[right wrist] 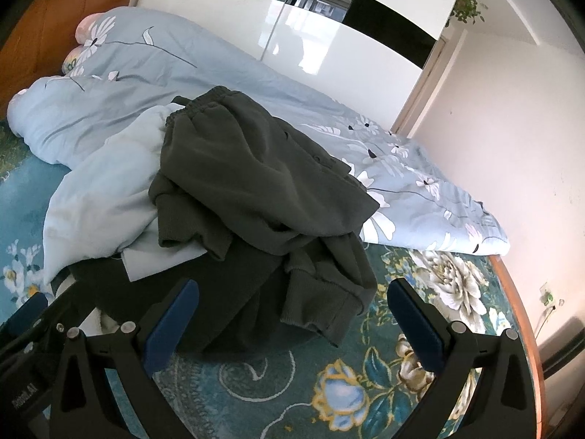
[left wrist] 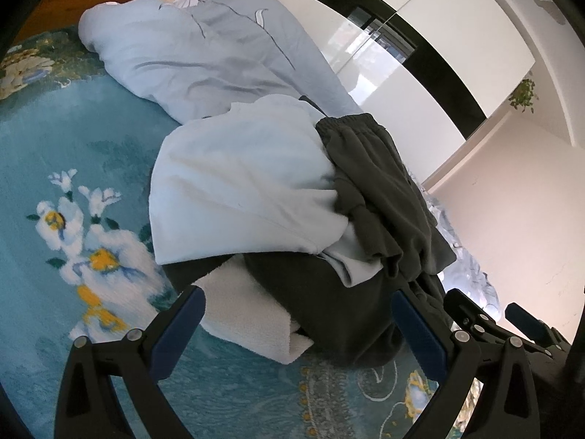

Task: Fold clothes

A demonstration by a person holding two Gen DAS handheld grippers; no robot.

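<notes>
My left claw [left wrist: 298, 323] gapes wide, gripping nothing; the dark garment [left wrist: 329, 314] and white towel [left wrist: 252, 311] lie between its fingers; my right claw [right wrist: 292, 314] gapes wide too, the dark garment's cuff [right wrist: 321, 311] between its tips.

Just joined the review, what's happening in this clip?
A person holds two tongs over a clothes pile on a bed with a teal floral blanket. Both the left tongs and right tongs are open and hold nothing. A dark grey garment lies crumpled on a light blue garment. Nothing looks folded yet.
</notes>
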